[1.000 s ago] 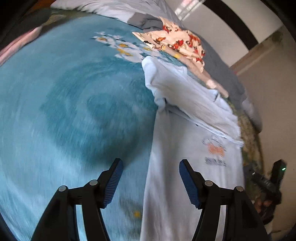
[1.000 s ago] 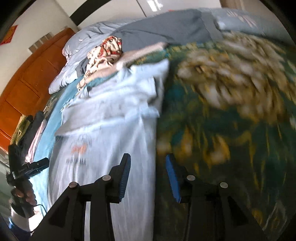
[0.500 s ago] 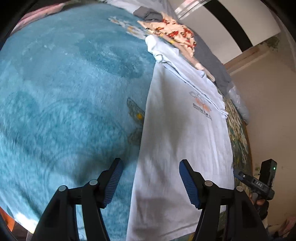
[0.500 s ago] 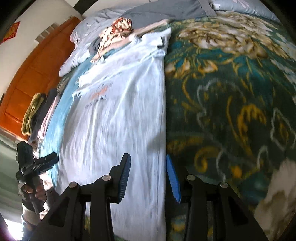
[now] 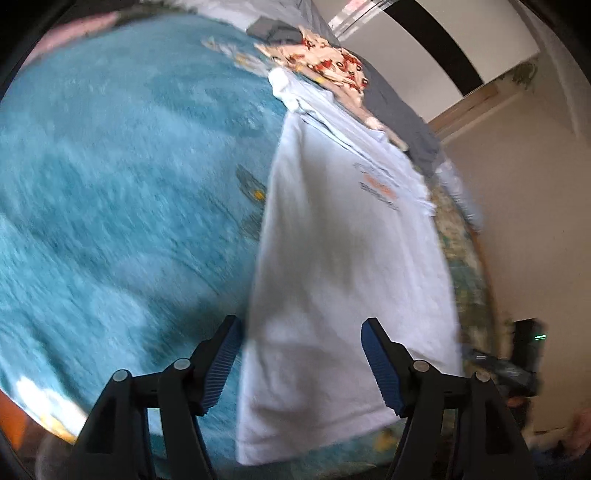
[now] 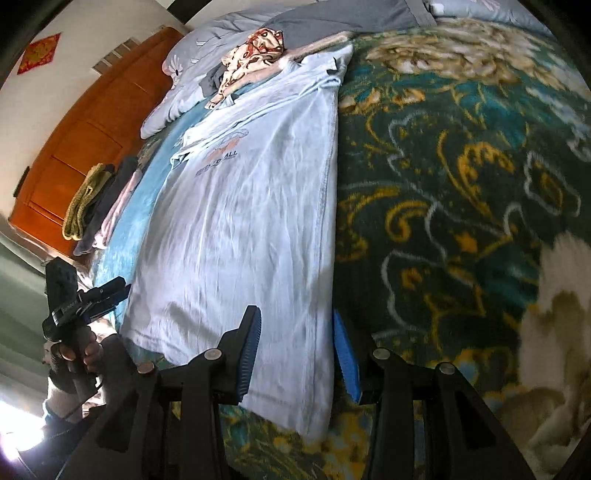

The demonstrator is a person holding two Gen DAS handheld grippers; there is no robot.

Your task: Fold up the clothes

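Observation:
A pale blue T-shirt [image 5: 343, 266] [image 6: 240, 221] with an orange and dark chest print lies flat and lengthwise on the bed, its sleeves folded in near the collar and its hem toward me. My left gripper [image 5: 301, 332] hovers open over the hem's left part, with the shirt's left edge just inside its left finger. My right gripper [image 6: 294, 314] hovers open over the hem's right part, and the shirt's right edge runs beside its right finger. Neither gripper pinches any cloth. Each wrist view also shows the other hand-held gripper [image 6: 85, 299] [image 5: 517, 365] at the bed's near edge.
The shirt lies where a teal fleece blanket [image 5: 110, 184] meets a dark floral blanket [image 6: 461, 184]. Beyond the collar are a red-patterned cream garment [image 6: 255, 48], a grey quilt [image 6: 332, 18] and pillows. Folded clothes [image 6: 99, 199] are stacked at the left by an orange wooden cabinet [image 6: 74, 140].
Both grippers have drawn back along the shirt from its chest toward its hem. The hem and the bed's near edge have come into both views. The jaws stayed apart.

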